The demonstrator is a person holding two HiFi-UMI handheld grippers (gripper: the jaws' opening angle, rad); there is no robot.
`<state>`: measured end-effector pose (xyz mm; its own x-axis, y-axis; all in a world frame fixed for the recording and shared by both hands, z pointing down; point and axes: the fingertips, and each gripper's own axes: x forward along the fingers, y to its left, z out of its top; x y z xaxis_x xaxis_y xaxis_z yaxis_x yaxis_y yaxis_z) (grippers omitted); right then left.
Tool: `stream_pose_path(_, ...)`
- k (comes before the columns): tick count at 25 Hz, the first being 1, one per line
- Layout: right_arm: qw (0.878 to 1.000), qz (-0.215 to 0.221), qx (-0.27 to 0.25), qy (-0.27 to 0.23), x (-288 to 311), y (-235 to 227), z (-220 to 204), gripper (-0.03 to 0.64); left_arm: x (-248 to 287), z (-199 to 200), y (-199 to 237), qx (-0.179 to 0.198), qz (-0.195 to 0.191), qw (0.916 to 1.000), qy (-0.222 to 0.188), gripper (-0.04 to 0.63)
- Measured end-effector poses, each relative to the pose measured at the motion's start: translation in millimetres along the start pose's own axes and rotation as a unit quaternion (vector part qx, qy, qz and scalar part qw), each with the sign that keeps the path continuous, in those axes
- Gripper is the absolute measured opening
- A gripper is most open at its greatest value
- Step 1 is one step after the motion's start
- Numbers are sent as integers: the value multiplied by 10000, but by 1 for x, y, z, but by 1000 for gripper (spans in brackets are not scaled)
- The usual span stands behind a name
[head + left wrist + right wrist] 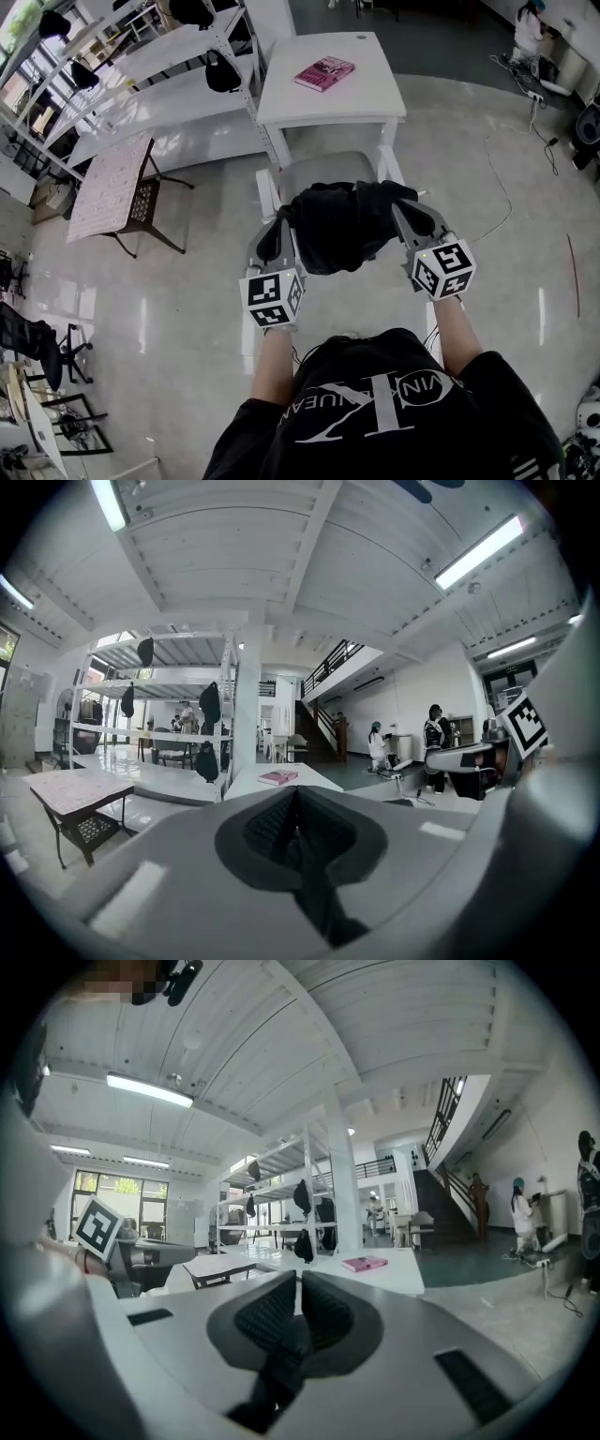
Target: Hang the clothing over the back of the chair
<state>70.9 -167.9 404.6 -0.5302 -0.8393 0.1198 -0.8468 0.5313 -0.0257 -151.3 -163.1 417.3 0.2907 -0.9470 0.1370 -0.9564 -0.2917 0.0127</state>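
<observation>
A black garment [342, 225] hangs stretched between my two grippers, above a white chair [265, 192] with a grey seat [323, 169]. My left gripper [281, 227] is shut on the garment's left edge. In the left gripper view a strip of black cloth [314, 883] is pinched between the shut jaws of the left gripper [293, 822]. The right gripper [399, 210] is shut on the right edge, and in its own view dark cloth [272, 1372] trails from between the pads of the right gripper [298, 1312]. The garment hides most of the chair's near part.
Beyond the chair stands a white table [375, 98] with a pink book [324, 72] on it. White shelving [141, 66] with black items runs along the left, with a small patterned side table [112, 183] below it. A cable [506, 178] lies on the floor at the right.
</observation>
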Motion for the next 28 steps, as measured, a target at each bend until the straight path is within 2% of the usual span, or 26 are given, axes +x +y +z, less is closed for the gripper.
stream_pose_path(7, 9995, 235, -190, 48, -19, 6, -5, 29, -20, -10, -9, -143, 326, 9994, -48, 12)
stream_pose_path(11, 9996, 240, -121, 99, -31, 0, -9, 29, -29, -13, -17, -221, 432, 9988, -39, 12)
stream_pose_path(28, 9987, 483, -146, -32, -65, 9, -9, 29, -65, -9, -47, -46, 696, 9974, -205, 12)
